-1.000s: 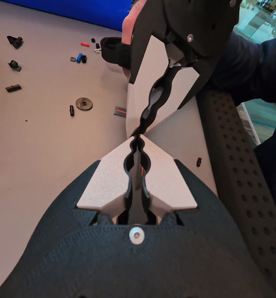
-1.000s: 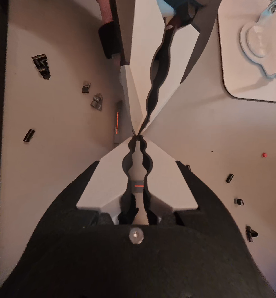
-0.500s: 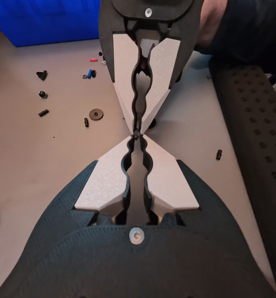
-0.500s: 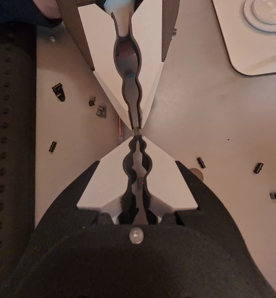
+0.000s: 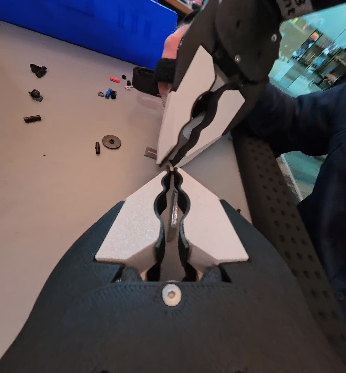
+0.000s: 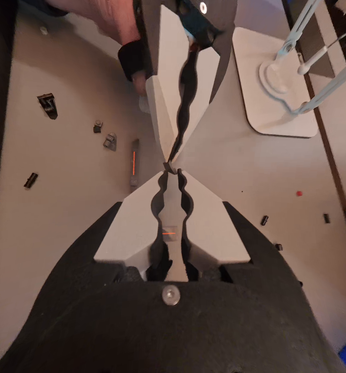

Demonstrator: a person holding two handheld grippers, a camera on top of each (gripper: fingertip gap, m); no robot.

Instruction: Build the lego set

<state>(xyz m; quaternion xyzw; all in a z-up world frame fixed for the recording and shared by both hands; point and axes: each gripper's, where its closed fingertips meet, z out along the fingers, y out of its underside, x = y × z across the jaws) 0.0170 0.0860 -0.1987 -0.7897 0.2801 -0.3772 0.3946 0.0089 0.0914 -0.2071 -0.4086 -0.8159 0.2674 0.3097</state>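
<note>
A: Where's the piece?
B: A small dark grey lego piece sits up off the tabletop, right where the two claw tips meet. The left claw is nipped narrow on it. The right claw stands a little apart at its tips, just beside the piece; whether it grips, I cannot tell.
A: Which step is this?
B: Looks like a handover or a regrip between the claws. Next, I'd judge, one claw must take a firm hold before the other lets go; it's tiny and could pop free.
A: Around it?
B: A grey strip with an orange line lies below, with loose black bits like a round disc.
A: Changed from half a second ago?
B: The claws then faced squarely tip to tip; now the far one leans in at a slant.
</note>
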